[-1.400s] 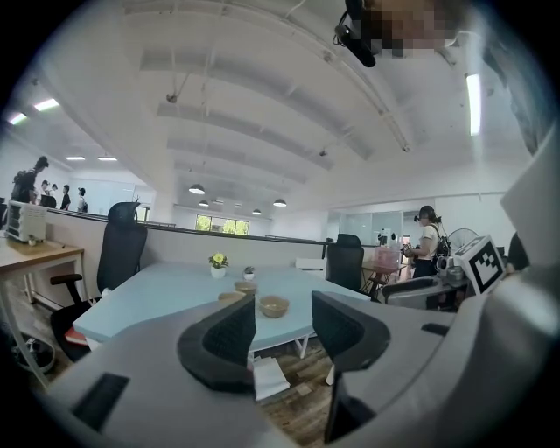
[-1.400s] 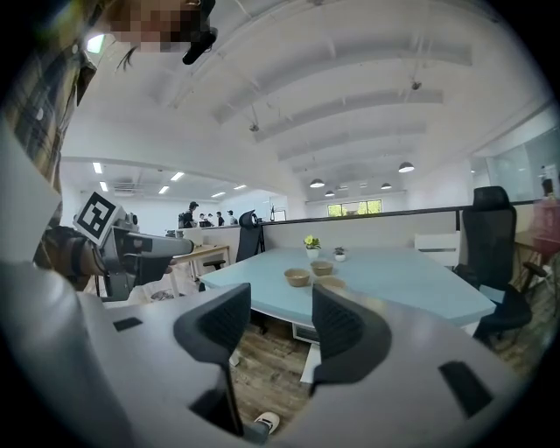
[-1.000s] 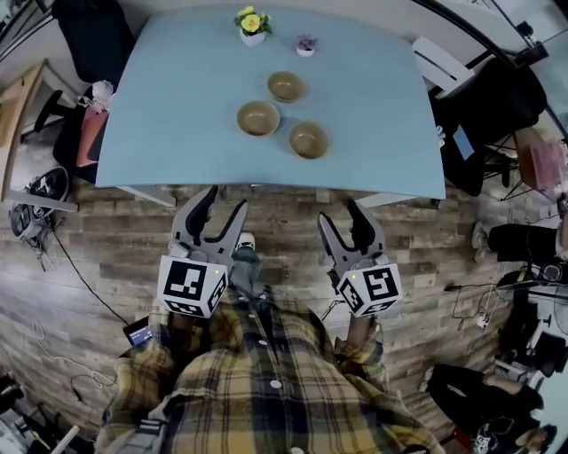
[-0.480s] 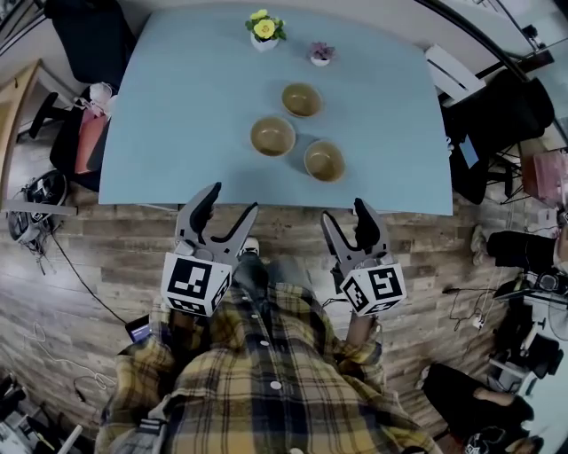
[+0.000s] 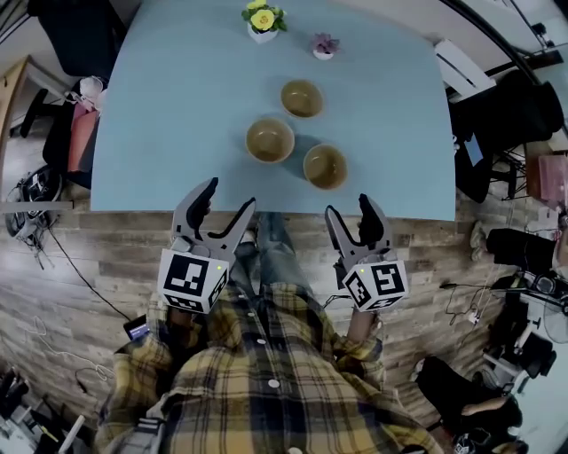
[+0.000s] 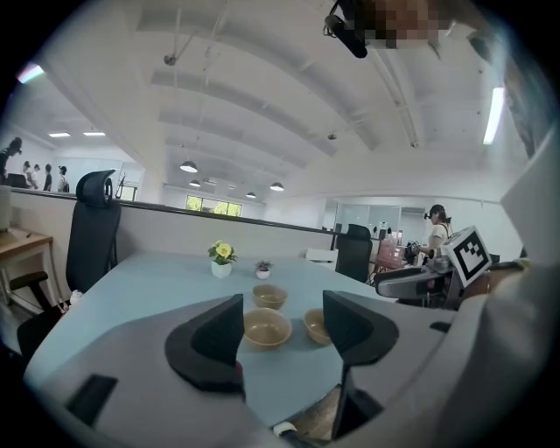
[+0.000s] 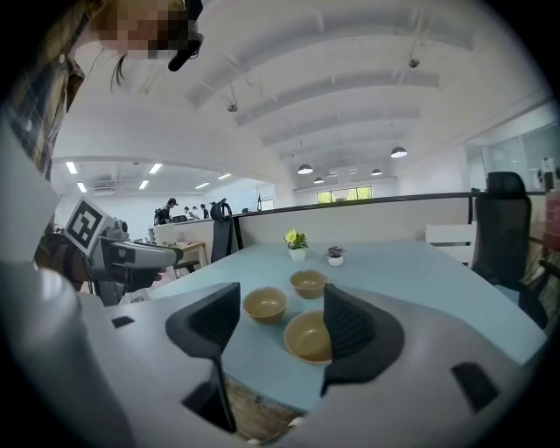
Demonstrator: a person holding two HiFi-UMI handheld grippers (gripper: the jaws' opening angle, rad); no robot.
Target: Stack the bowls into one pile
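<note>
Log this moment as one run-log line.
left gripper: open, empty | right gripper: open, empty | far bowl, left bowl, right bowl: apart, unstacked on table

On pale blue tabletop (image 5: 160, 133) I see three, none touching: far tan round bowl (image 5: 302, 97), left tan round bowl (image 5: 270, 140) nearer me, right tan round bowl (image 5: 325, 166) nearest. Behind them, white pot of yellow flowers (image 5: 263, 21) left of small purple-flower pot (image 5: 324, 46).

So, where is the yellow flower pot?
Head view: the yellow flower pot stands at the far edge of the table, left of the purple plant, beyond the farthest bowl.
</note>
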